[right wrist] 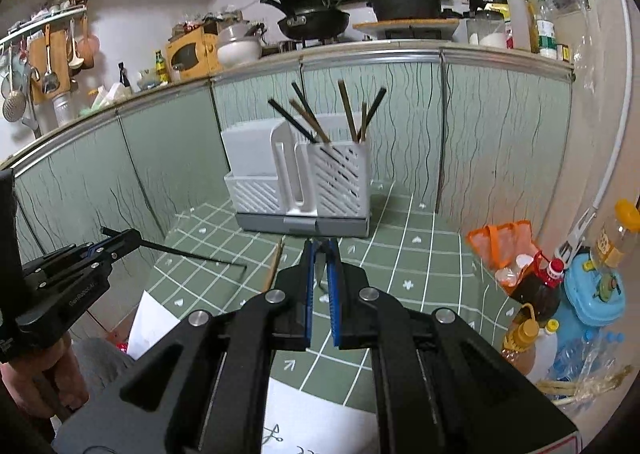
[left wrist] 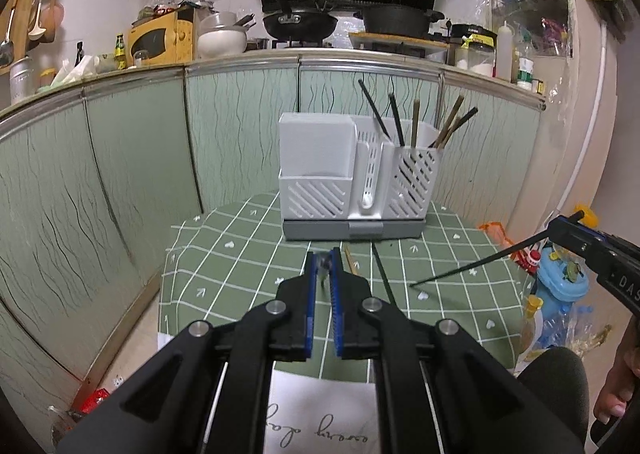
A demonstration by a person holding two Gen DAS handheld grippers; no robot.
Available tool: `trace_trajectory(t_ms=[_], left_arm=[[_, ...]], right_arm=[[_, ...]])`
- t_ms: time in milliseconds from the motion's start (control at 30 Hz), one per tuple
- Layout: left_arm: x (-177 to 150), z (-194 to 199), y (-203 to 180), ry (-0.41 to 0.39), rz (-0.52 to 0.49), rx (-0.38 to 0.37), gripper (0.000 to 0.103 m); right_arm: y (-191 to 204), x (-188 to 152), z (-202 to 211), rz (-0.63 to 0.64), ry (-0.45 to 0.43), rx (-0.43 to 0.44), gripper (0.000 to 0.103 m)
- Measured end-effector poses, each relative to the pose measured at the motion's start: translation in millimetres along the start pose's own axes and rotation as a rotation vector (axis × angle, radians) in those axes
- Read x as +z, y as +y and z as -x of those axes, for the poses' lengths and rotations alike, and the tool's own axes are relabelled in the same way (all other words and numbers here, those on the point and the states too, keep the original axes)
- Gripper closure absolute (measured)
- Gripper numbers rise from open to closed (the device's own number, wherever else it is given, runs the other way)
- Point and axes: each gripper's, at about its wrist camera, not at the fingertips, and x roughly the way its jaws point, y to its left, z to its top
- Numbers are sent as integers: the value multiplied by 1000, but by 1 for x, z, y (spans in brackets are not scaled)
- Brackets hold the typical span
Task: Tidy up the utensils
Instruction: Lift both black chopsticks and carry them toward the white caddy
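On our left, the left gripper (left wrist: pixel 325 268) is clenched on a thin black chopstick (right wrist: pixel 192 254) whose long axis runs crosswise, tip toward the right. Ahead, on the far part of the green checked tabletop (left wrist: pixel 240 254), stands the white slotted plastic utensil holder (left wrist: pixel 352 177), with sticks bristling from its right compartment. Our right gripper (right wrist: pixel 320 260) grips a second black chopstick (left wrist: pixel 480 260) that slants leftward and down. We judge this gripper nearer that compartment, though the stick needs uprighting first.

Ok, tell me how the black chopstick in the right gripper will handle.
The black chopstick in the right gripper looks straight, so probably stiff. It is thin, so likely light. Gripped near one end, its long free length may pivot or slip if bumped.
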Motion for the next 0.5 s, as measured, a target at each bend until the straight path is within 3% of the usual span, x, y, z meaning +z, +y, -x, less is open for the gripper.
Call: trace_trajectory(t_ms=[500], left_arm=[[31, 12, 1, -59, -2, -23, 95]], right_arm=[[4, 27, 14, 8, -65, 26, 97]])
